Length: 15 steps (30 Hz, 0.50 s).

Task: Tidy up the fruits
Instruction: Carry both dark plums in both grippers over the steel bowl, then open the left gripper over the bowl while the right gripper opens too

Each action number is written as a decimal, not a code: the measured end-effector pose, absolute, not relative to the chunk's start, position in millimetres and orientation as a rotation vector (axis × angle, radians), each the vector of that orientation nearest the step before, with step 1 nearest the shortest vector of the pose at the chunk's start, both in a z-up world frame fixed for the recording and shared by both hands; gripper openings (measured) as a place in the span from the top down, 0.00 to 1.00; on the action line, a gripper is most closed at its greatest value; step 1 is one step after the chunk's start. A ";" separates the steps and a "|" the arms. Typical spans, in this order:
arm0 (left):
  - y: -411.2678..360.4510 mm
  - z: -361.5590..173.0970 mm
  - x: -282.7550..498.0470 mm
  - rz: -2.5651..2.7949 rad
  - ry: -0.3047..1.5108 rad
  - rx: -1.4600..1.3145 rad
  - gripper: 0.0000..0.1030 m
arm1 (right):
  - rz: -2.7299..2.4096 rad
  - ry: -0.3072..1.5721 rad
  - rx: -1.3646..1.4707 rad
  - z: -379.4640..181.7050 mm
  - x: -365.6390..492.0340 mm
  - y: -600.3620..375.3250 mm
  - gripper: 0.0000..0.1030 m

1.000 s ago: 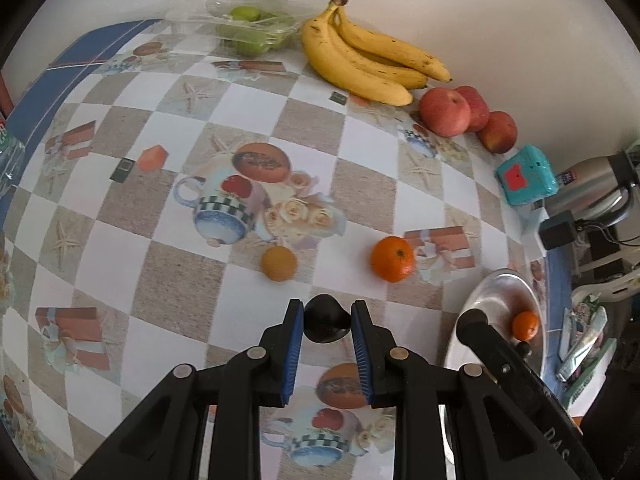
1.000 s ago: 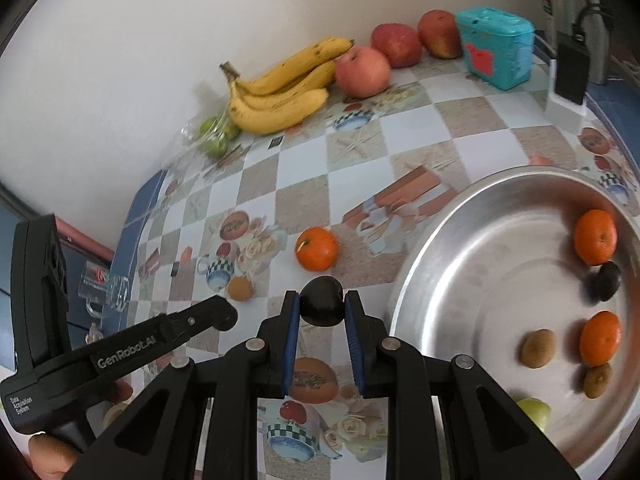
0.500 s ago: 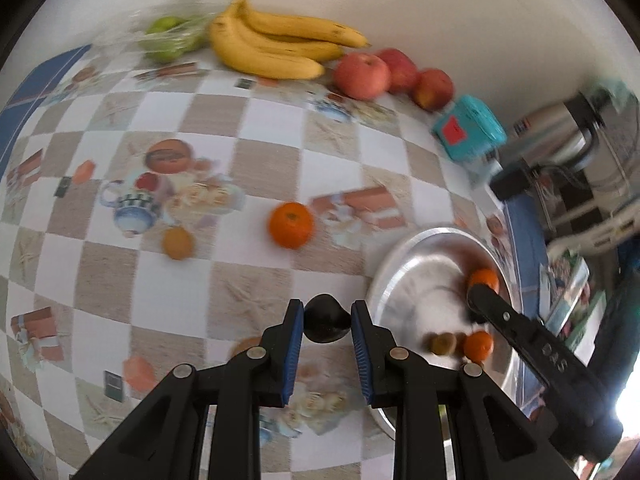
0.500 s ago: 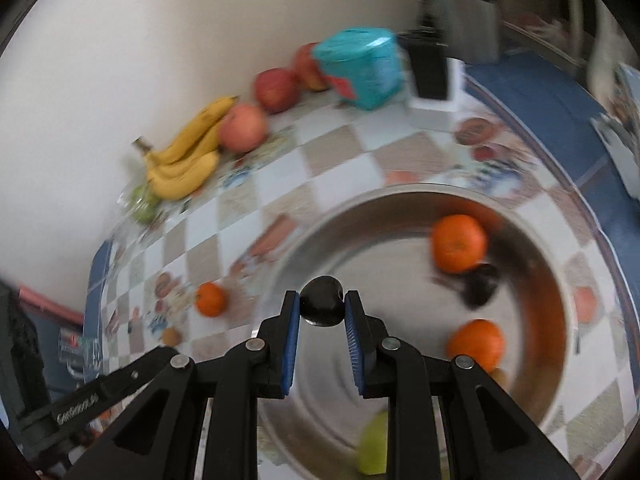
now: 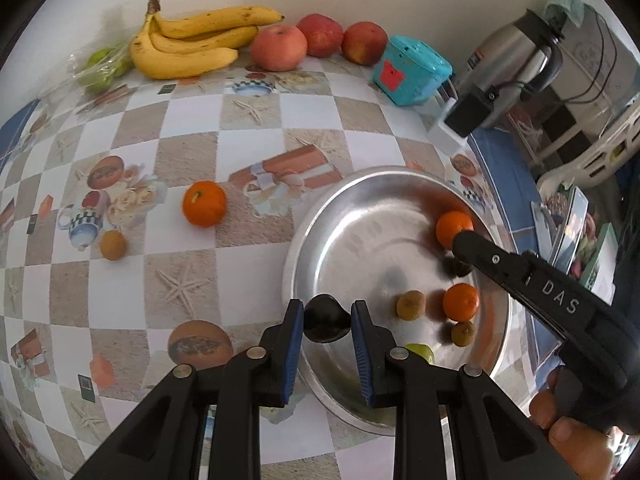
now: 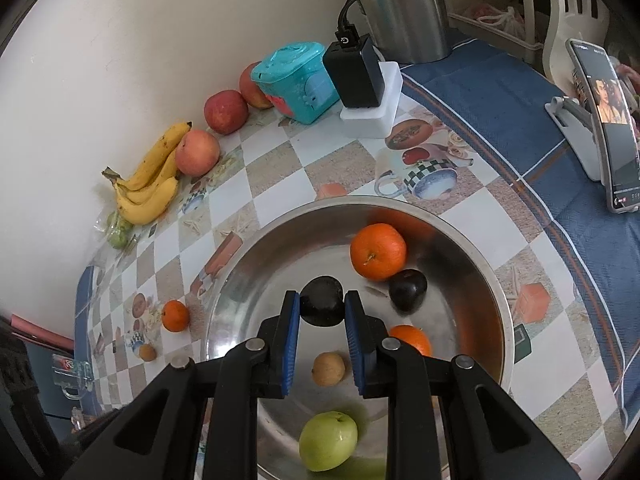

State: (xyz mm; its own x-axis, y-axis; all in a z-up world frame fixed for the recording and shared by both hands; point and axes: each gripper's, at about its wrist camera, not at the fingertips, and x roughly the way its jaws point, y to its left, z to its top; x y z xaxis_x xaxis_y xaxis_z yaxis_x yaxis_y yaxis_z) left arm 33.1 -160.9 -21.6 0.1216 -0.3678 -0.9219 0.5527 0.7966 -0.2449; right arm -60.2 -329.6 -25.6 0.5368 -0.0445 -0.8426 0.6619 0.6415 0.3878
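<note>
While clamped in right hand-held gripper (image 6: 319, 312), dark plum (image 6: 322, 306), over bowl (image 6: 486, 280)

dark plums (image 6: 322, 307) (two) gripped, above metal bowl (image 6: 486, 280)

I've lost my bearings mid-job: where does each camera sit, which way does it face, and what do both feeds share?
Left wrist: on the left gripper, angled down across the checkered table toward the wall; its jaws grip a dark fruit at the metal bowl rim. The right gripper's arm and a hand show.
Right wrist: on the right gripper, angled down into the bowl; its jaws grip another dark fruit.
Shared: bowl, bananas, apples, teal box, loose orange.
</note>
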 end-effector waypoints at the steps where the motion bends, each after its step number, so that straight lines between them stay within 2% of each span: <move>1: -162.3 -22.6 31.7 -0.678 1.284 0.180 0.75 | -0.474 0.919 0.772 -25.8 -59.0 -328.9 0.77; 15: -167.7 -30.1 27.2 -0.667 1.290 0.216 0.74 | -0.452 0.963 0.762 -36.7 -52.8 -321.6 0.77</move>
State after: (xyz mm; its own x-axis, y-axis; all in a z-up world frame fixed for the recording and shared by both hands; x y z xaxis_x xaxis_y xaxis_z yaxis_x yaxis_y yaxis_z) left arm 27.2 -167.7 -30.1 0.1222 -0.3360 -0.9339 0.5676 0.7955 -0.2119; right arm -52.8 -321.6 -36.7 0.5102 -0.0162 -0.8599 0.6515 0.6600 0.3741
